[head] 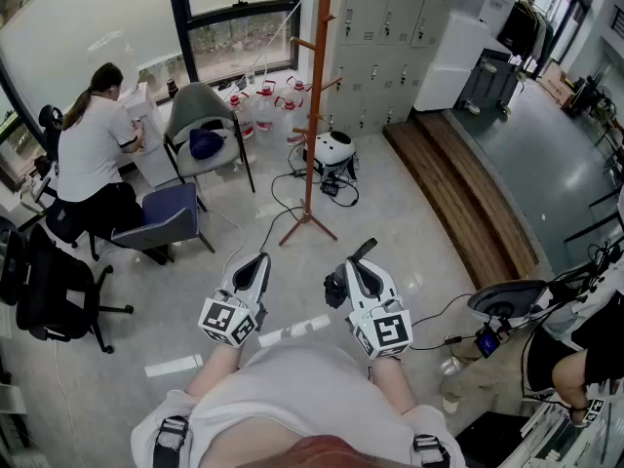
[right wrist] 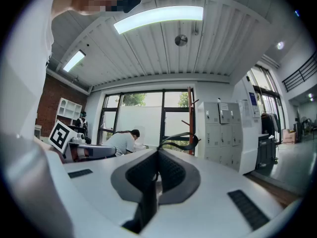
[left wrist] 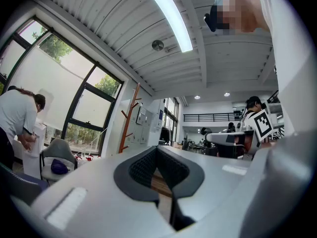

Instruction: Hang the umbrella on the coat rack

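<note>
Held the small black folded umbrella (head: 336, 289) by what looked like its thin dark loop (right wrist: 181, 139), with the right hand-held gripper (head: 363, 253) pinched shut on it. Faced the tall orange wooden coat rack (head: 316, 96), upright on the floor (head: 409, 203) straight ahead, well apart, a bit nearer the right hand. Had the left hand-held gripper (head: 261, 259) closed on nothing.

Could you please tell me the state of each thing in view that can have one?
left gripper: jaws shut, nothing between them.
right gripper: jaws shut; a dark curved thing shows at their tips, unclear what it is.
coat rack: upright on the floor, pegs in view bare.
lockers: doors shut.
ceiling light: on.
grey chair: a dark blue thing lies on its seat.
</note>
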The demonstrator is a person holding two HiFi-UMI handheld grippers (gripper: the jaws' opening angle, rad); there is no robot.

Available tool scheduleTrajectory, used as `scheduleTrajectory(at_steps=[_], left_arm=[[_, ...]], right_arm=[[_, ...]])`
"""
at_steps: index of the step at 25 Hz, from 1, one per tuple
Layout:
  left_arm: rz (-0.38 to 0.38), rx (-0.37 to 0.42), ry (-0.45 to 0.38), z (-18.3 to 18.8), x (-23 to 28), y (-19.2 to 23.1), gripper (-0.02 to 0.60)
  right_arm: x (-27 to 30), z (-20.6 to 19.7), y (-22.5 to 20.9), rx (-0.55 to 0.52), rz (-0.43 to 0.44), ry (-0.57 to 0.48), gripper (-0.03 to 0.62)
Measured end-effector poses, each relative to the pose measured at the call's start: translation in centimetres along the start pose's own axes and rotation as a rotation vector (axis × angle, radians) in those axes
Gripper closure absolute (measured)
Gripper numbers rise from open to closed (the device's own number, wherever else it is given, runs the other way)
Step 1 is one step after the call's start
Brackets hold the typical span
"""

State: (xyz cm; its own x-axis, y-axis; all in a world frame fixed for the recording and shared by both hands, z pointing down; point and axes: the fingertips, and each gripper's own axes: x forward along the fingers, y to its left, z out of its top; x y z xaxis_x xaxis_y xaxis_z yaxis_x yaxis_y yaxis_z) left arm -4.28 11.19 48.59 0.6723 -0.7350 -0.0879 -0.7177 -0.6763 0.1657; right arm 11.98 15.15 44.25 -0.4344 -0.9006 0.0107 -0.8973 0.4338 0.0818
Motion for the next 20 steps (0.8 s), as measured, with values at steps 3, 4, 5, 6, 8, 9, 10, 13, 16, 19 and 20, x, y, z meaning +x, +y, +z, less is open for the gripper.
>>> scheduleTrajectory(at_steps=[3,4,5,6,8,9,10,13,16,19,20], left_arm=[[0.004,0.004,-0.006,-0.1,-0.7,0.5,0.572],[0.005,0.006,-0.006,-0.1,-1.0,0.7,0.572],[0.005,0.008,-0.007,-0.2,-1.1,0.8,0.572],[0.005,0.010,-0.007,-0.3,-1.2,0.8,0.572],[0.001,0.009,-0.006,-0.3,-1.2,1.0,0.572],[-0.001,0.008,-0.006,-0.3,-1.2,1.1,0.572],[-0.001,0.006,-0.004,-0.3,-1.2,1.2,0.572],[0.002,0.001,-0.003,-0.3,-1.6,1.8,0.572],[0.002,0.002,-0.005,-0.6,-2.0,2.5,0.572],[0.003,-0.002,-0.008,-0.3,-2.1,3.3,0.572],[0.003,-0.004,-0.009,-0.1,-2.2,3.7,0.572]], right_arm=[[0.1,-0.2,0.9,0.002,0.000,-0.002,0.586],[0.2,-0.3,1.2,0.002,0.001,-0.001,0.586],[0.2,-0.4,1.4,0.002,0.001,-0.001,0.585],[0.3,-0.5,1.5,0.001,0.002,0.000,0.586],[0.5,-0.6,1.6,-0.002,0.002,0.001,0.585],[0.6,-0.5,1.7,-0.004,0.001,0.002,0.586],[0.7,-0.5,1.7,-0.006,-0.001,0.003,0.586],[1.1,-0.4,2.3,-0.016,-0.002,0.006,0.586],[1.5,-0.7,3.0,-0.036,0.002,0.008,0.586],[2.2,-0.4,3.7,-0.046,0.005,0.011,0.585],[2.5,-0.1,3.9,-0.047,0.004,0.011,0.585]])
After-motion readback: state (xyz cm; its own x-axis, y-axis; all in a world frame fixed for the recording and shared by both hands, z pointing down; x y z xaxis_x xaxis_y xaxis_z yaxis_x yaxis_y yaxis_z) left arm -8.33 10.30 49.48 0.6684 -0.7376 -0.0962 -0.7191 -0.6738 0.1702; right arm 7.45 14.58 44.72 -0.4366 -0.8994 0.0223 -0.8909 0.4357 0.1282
